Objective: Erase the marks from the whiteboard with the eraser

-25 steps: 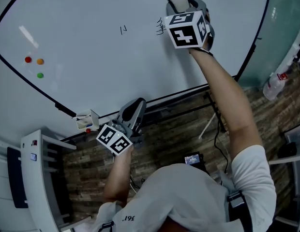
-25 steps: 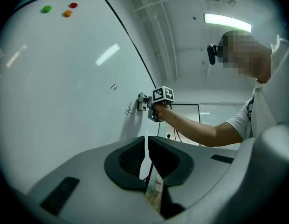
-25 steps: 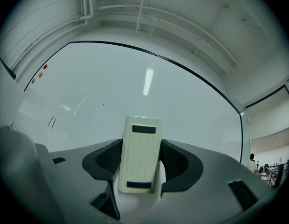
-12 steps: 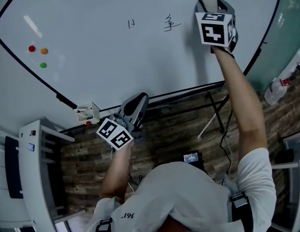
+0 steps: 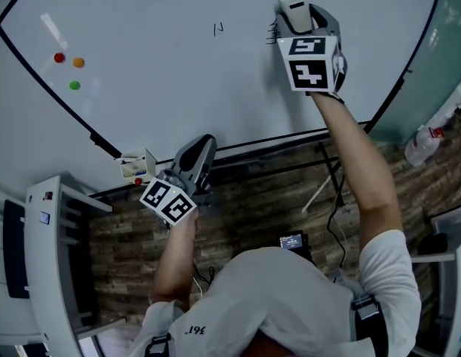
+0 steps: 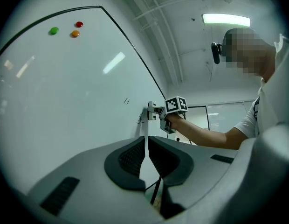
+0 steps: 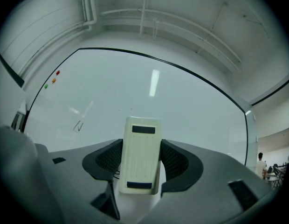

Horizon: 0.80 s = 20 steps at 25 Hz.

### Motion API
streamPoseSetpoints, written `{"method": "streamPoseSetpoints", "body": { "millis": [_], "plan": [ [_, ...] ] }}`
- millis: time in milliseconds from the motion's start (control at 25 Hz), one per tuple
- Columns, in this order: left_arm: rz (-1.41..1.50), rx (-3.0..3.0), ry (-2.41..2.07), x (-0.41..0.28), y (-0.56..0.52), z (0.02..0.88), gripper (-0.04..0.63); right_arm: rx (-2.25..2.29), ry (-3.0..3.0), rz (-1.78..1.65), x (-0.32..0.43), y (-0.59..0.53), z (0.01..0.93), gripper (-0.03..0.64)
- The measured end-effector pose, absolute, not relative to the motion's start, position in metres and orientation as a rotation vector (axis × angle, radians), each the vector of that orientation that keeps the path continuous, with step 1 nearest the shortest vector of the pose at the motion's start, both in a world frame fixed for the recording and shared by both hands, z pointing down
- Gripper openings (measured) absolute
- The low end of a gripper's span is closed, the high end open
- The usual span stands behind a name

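Observation:
The whiteboard (image 5: 163, 73) fills the upper head view. My right gripper (image 5: 294, 13) is shut on the cream eraser (image 7: 141, 155), which is pressed flat against the board. The eraser (image 5: 293, 7) partly covers a black scribble (image 5: 273, 31), whose left edge still shows. A second small black mark (image 5: 218, 29) lies further left, also seen as the small mark (image 7: 78, 125) in the right gripper view. My left gripper (image 5: 198, 155) hangs low near the board's bottom edge, shut on nothing, its jaws almost touching (image 6: 146, 150).
Three coloured magnets (image 5: 70, 67) sit at the board's left. A small marker tray (image 5: 135, 164) hangs on the lower frame. A white cabinet (image 5: 56, 274) stands at the left, stand legs and cables (image 5: 327, 177) below the board, a glass wall (image 5: 439, 43) at the right.
My right gripper with the eraser swung right of the scribble, then came back left onto it, covering most of it. The left gripper has barely moved.

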State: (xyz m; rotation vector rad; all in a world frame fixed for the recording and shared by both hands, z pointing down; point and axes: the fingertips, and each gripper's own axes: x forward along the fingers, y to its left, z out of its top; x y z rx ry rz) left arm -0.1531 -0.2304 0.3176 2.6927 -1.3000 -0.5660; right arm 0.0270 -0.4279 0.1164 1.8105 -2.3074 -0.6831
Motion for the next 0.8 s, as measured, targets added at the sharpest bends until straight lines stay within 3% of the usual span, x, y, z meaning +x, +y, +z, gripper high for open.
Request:
{"method": "streamPoseSetpoints", "body": {
  "millis": [800],
  "plan": [
    [-0.570,2.601,-1.469,-0.267,-0.188,0.337,0.018,1.478,-2.502,-0.707,-0.198,-0.376,0.158,0.272]
  ]
}}
